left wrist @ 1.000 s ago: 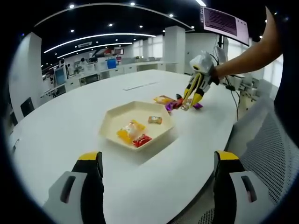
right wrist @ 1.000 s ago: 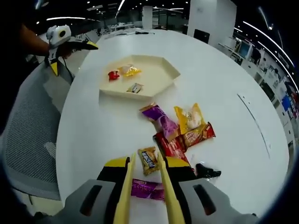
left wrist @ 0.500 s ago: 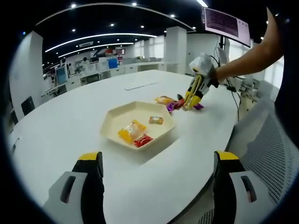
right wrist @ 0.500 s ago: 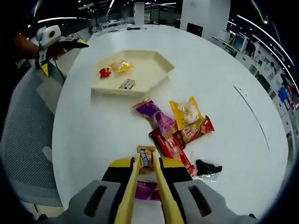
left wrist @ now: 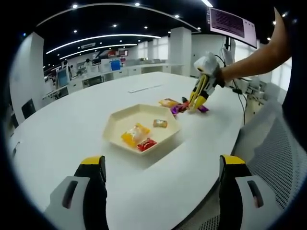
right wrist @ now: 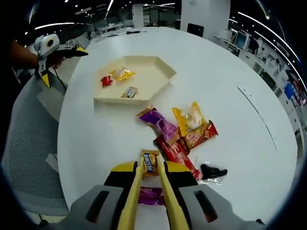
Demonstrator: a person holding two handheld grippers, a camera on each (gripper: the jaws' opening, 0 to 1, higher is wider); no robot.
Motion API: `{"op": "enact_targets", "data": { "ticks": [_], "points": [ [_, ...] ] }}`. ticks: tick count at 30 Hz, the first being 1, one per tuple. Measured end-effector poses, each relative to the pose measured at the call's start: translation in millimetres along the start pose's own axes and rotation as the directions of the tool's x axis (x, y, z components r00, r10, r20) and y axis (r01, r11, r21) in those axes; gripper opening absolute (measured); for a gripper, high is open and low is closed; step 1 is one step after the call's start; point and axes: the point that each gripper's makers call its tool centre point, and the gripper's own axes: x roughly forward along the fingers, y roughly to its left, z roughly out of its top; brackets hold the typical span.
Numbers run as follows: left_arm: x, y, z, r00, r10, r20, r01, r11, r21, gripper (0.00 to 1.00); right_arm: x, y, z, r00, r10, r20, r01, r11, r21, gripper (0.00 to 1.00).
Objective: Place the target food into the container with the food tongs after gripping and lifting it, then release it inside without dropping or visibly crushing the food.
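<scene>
One small snack packet (right wrist: pixel 149 162), brown and orange, sits pinched between the two yellow blades of the food tongs (right wrist: pixel 146 191) that our right gripper (right wrist: pixel 149 179) squeezes closed. We see the packet's upper end poking out past the tong tips, above the white table (right wrist: pixel 96 134); whether it has cleared the surface we cannot tell. We judge it light and crinkly, with a slick wrapper and something breakable inside, so a gentle hold across its middle should carry it better than a hard squeeze at one sealed edge.

Just beside it lie the other wrapped snacks: a red bar (right wrist: pixel 175 151), a purple packet (right wrist: pixel 160 124), a yellow one (right wrist: pixel 189 117), and another purple wrapper (right wrist: pixel 149 195) under the tongs. A small black object (right wrist: pixel 213 171) lies off to the right.

Farther across the table stands the cream hexagonal tray (right wrist: pixel 160 72), already holding three small snacks, well apart from the tongs. In the left gripper view the tray (left wrist: pixel 112 125) lies ahead of our left gripper (left wrist: pixel 160 179), whose fingers stand wide apart and hold nothing, while the right gripper (left wrist: pixel 199 96) works at the snack pile beyond.
</scene>
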Motion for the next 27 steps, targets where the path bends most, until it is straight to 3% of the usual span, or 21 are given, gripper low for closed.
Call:
{"op": "enact_targets", "data": {
  "ticks": [14,27],
  "points": [
    [-1,-0.8,5.5,0.999,-0.012,0.035,0.012,1.000,-0.008,0.98,-20,-6,10.0,1.000,-0.025,-0.014,0.026,0.999,0.026,0.21],
    [-1,-5.5,8.5,0.998,-0.032,0.046,0.031,0.999,0.010,0.99,-45,-12,34.0,0.998,-0.063,0.007,0.062,0.998,0.028,0.21]
  ]
}}
